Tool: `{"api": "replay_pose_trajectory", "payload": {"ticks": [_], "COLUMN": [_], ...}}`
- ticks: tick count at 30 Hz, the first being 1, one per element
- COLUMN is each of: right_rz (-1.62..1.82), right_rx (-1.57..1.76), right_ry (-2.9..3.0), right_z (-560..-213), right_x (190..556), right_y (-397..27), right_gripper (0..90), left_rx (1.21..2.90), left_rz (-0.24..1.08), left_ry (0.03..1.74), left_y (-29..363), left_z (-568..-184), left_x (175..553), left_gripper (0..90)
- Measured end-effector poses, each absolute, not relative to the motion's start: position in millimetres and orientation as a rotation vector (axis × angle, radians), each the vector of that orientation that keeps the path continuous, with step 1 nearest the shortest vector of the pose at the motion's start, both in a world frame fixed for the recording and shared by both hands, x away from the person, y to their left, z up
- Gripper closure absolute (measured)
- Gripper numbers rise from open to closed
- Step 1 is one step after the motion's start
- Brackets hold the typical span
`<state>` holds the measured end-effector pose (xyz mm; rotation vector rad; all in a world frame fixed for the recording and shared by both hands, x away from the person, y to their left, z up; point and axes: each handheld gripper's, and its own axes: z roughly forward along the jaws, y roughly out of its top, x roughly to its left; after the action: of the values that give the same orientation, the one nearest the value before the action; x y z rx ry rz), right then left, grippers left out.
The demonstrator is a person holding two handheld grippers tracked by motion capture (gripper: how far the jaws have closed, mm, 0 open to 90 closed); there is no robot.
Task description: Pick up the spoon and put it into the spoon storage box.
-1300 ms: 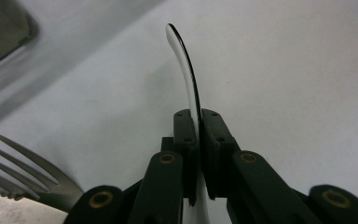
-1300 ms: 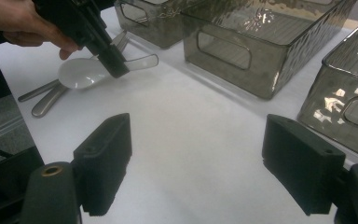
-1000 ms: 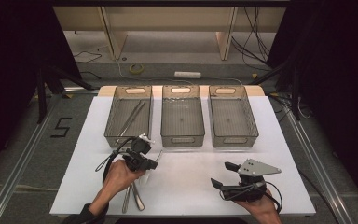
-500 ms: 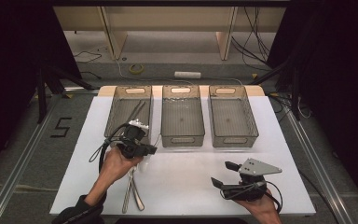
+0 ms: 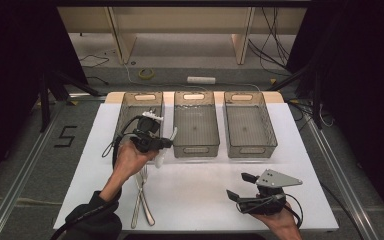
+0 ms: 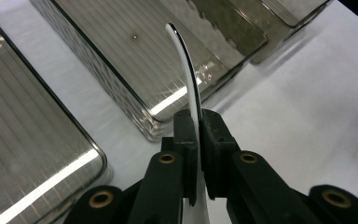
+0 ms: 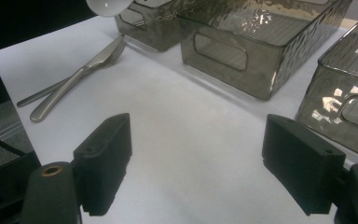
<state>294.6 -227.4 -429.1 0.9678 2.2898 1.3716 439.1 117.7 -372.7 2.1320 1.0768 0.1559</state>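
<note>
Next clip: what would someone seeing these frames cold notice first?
Probably the left gripper, shut on a spoon and held above the near edge of the leftmost of three smoky bins. Next, two pieces of cutlery lying on the white table, and the right gripper open at front right.

The high view looks forward and down from above the table's (image 5: 200,200) near edge, covering the whole tabletop. Each gripper view rides low and close, facing the far edge. All three views share the middle bin (image 5: 196,122) (image 6: 144,56) (image 7: 256,42).
</note>
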Motion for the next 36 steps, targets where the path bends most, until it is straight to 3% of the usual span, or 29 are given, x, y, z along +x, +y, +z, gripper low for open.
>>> {"api": "replay_pose_trajectory", "payload": {"ticks": [23, 36], "right_rz": [1.378, 1.37], "right_rx": [0.968, 0.96], "right_ry": [2.283, 2.284], "right_z": [-429, -430], "right_x": [295, 295], "right_y": [-228, -228], "right_gripper": [24.9, 24.9], "left_rx": [2.052, 2.056], "left_rz": [0.206, 0.234], "left_ry": [1.076, 1.104], "left_y": [86, 70], "left_z": [-351, -362], "left_x": [485, 507], "left_gripper": [85.0, 85.1]}}
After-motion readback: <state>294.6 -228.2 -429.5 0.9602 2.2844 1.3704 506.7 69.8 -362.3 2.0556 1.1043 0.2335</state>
